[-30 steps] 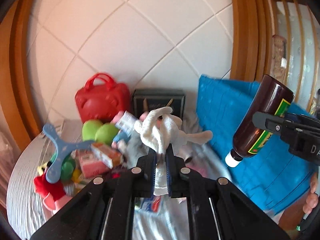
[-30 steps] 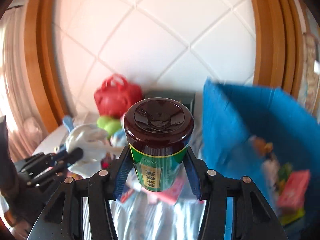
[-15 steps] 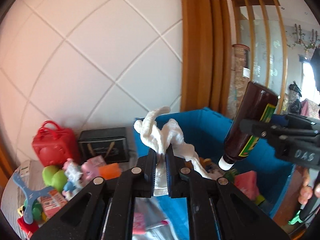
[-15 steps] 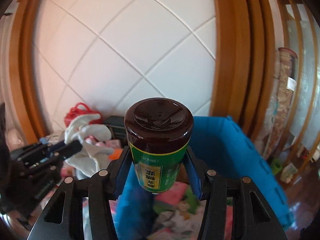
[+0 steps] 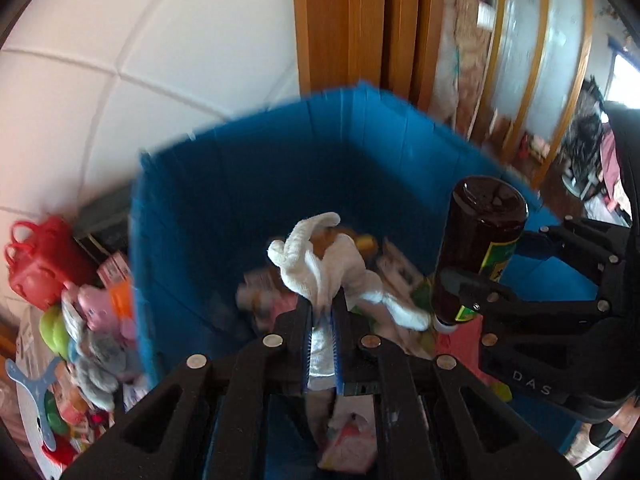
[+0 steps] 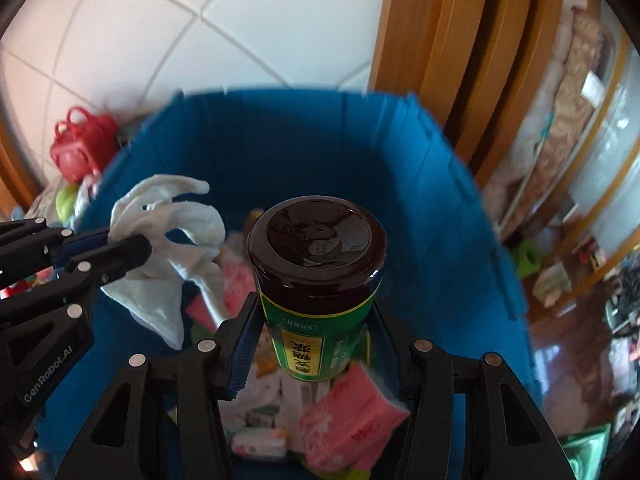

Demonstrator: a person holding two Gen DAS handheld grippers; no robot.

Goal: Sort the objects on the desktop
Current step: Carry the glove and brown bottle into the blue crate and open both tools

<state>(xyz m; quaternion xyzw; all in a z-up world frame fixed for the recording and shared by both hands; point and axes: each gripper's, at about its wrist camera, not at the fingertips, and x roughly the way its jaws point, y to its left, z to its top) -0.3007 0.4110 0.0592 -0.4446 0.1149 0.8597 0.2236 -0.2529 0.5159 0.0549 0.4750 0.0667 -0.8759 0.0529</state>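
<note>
My left gripper (image 5: 323, 309) is shut on a white cloth (image 5: 320, 264), which hangs over the inside of the blue bin (image 5: 240, 184). In the right wrist view the same cloth (image 6: 172, 232) droops from the left gripper (image 6: 134, 250) at the left, above the bin (image 6: 304, 132). My right gripper (image 6: 316, 322) is shut on a dark brown bottle with a green and yellow label (image 6: 316, 248), held bottom end towards the camera and cap end down. Seen from the left, the bottle (image 5: 480, 232) tilts over the bin's right half.
Pink packets (image 6: 352, 428) and other small items lie on the bin's floor. Left of the bin sit a red handbag (image 5: 40, 260), green and pink toys (image 5: 96, 312) and a blue boomerang-shaped toy (image 5: 28, 380). Behind the bin are a white tiled wall and a wooden frame (image 5: 340, 20).
Both grippers swung right, from above the toy pile to above the blue bin, carrying the cloth and the bottle. Neither grip changed.
</note>
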